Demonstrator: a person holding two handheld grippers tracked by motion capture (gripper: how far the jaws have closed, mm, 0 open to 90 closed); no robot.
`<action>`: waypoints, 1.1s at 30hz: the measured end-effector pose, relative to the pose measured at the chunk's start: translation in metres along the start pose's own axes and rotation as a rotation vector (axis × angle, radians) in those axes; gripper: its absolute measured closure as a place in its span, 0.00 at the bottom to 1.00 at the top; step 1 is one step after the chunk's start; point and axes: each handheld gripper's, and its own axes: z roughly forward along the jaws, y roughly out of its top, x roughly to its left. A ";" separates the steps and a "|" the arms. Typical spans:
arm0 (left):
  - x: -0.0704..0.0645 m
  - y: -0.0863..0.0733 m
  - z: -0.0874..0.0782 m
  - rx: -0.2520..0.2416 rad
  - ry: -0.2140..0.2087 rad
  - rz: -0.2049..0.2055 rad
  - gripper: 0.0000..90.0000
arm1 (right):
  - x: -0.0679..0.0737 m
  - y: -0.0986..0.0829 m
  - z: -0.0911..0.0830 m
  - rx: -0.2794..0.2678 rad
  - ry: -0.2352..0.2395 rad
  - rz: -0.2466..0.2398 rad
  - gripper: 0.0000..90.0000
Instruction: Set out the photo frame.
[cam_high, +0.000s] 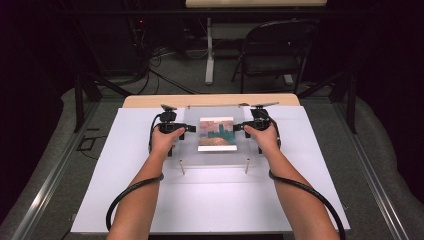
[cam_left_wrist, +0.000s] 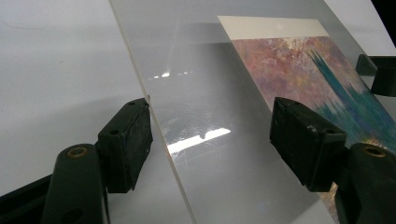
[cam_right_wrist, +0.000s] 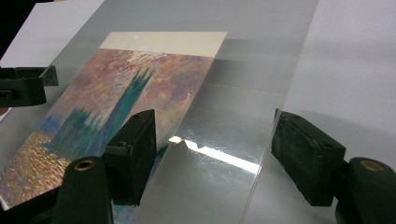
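A: Room round the sheet (cam_high: 216, 152)?
B: White board (cam_high: 125, 165) bare left, right & near side. Two posts (cam_high: 182, 167) stick up under near edge; gap betw. them is free.
A: Far side?
B: Tight, table edge (cam_high: 145, 101) close behind.

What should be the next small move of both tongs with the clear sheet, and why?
Probably close both tongs on the sheet's side edges. The left tongs and right tongs stand open, each straddling an edge of the clear sheet, which covers the painting. A jaw of each seems to touch the edge, but neither pair clamps it, so lifting now would likely slip.
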 end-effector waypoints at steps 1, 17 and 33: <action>0.000 0.000 0.000 0.000 -0.002 -0.001 0.33 | 0.000 0.000 0.000 0.002 -0.001 0.002 0.34; -0.001 0.004 -0.002 0.021 0.008 -0.018 0.37 | 0.004 0.003 0.000 0.005 -0.024 -0.008 0.35; -0.010 0.006 -0.009 0.000 0.040 -0.020 0.39 | 0.018 0.008 -0.006 0.013 -0.093 0.007 0.35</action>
